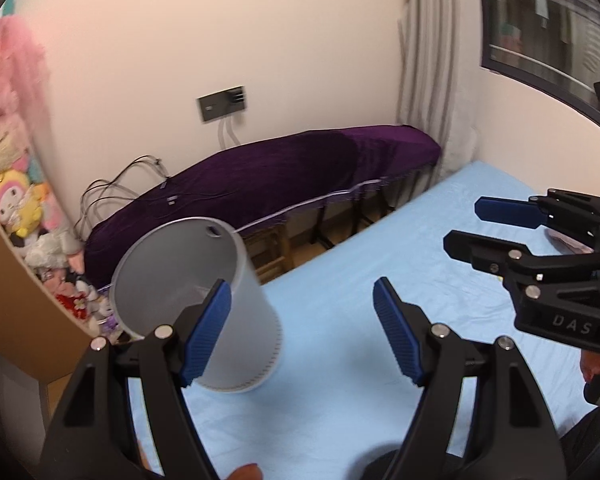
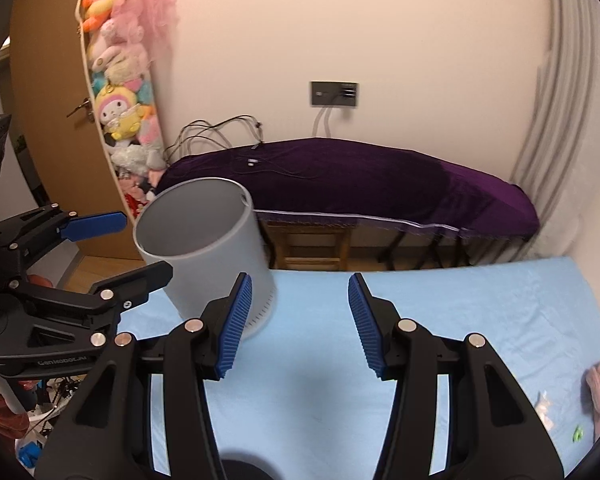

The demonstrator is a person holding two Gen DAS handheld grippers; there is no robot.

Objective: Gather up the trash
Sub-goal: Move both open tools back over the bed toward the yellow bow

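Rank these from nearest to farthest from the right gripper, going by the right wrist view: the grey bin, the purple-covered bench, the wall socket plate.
From the right gripper:
1. Grey bin, just ahead on the left, standing on the blue sheet.
2. Purple-covered bench, beyond the bed's far edge.
3. Wall socket plate, on the wall above the bench.

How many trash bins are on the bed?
1. A grey cylindrical plastic bin stands open-topped on the light blue bed sheet, near the edge beside the purple velvet cover. Others may be hidden outside the views.
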